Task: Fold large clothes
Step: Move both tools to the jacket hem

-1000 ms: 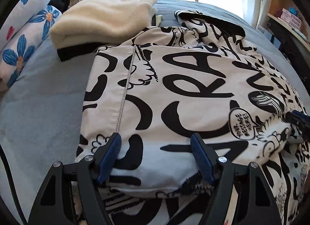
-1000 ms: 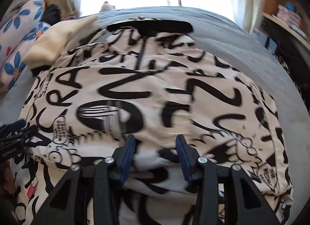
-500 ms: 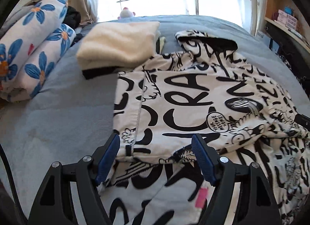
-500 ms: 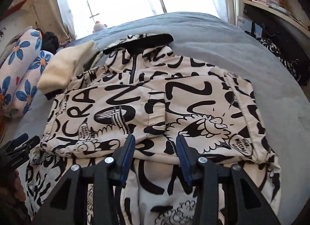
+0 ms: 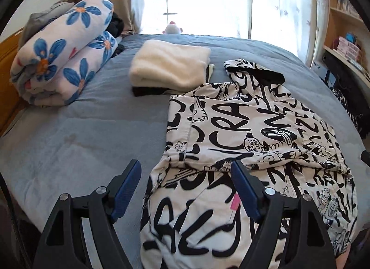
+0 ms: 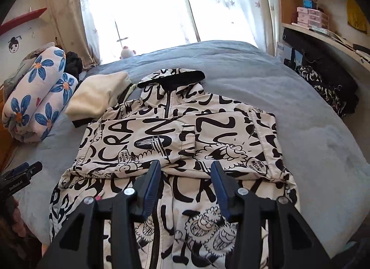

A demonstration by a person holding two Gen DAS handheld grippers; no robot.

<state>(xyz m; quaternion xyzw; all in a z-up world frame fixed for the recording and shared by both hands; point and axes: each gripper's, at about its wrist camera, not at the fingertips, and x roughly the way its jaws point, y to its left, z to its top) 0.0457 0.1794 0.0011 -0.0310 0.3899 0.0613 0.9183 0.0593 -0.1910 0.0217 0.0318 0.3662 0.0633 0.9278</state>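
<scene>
The black-and-white printed hooded jacket (image 6: 175, 144) lay flat on the grey-blue bed (image 6: 312, 144), hood toward the window, both sleeves folded across the chest so their cuffs met near the zip line. The left gripper (image 5: 185, 188) hung above the lower left hem, jaws spread wide, nothing between them. The right gripper (image 6: 185, 183) hung above the middle of the lower body, jaws likewise apart and empty. Judged step: taking up the bottom hem to bring it up over the folded sleeves. To do it well, each gripper should pinch the hem near its own corner, catching both fabric layers, then lift and carry together so the fold line stays straight and the sleeves are not dragged out of place; the hem lay at or below the frame edge, so its exact position could not be told. Containers: none on the bed. A cream folded garment (image 5: 170, 65) lay just beside the jacket's left shoulder, possibly touching it. A rolled flower-print quilt (image 5: 62, 53) lay well apart at the left. Shelf (image 6: 312, 17) at right held small pink boxes, contents not legible.
</scene>
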